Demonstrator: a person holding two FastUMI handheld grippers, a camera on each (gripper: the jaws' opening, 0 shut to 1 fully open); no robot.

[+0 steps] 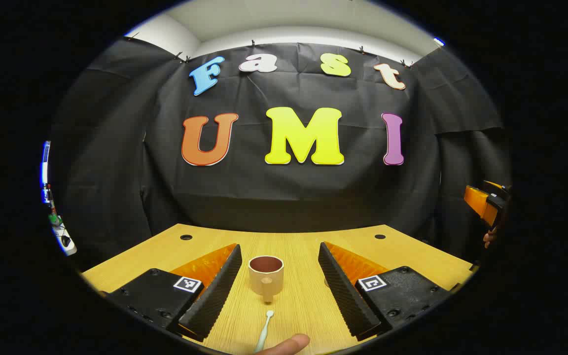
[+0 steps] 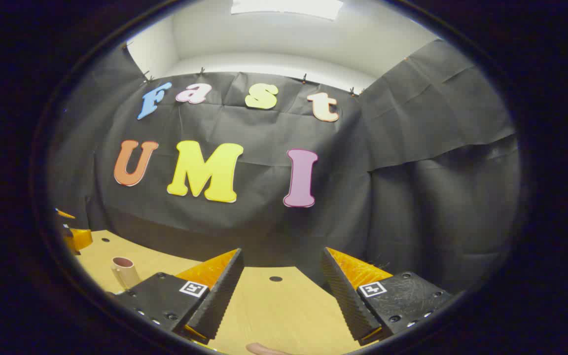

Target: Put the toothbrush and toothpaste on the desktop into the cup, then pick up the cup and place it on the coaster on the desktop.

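Note:
In the left gripper view a beige cup [image 1: 266,277] with a reddish-brown inside stands upright on the wooden desktop [image 1: 303,301], ahead of and between my left gripper's [image 1: 280,252] open fingers. A pale toothbrush [image 1: 264,331] lies on the desk just in front of the cup, pointing toward it. A fingertip [image 1: 286,343] shows at the bottom edge beside the brush. The other gripper [image 1: 486,203] shows at the far right edge. In the right gripper view my right gripper [image 2: 281,256] is open over bare desktop [image 2: 284,310], and the cup [image 2: 124,270] stands far to its left.
Round cable holes sit near the desk's back edge [image 1: 186,237] [image 1: 379,236] [image 2: 275,279]. The black cloth wall stands close behind the desk. Part of the other gripper [image 2: 74,236] shows at the left edge of the right gripper view.

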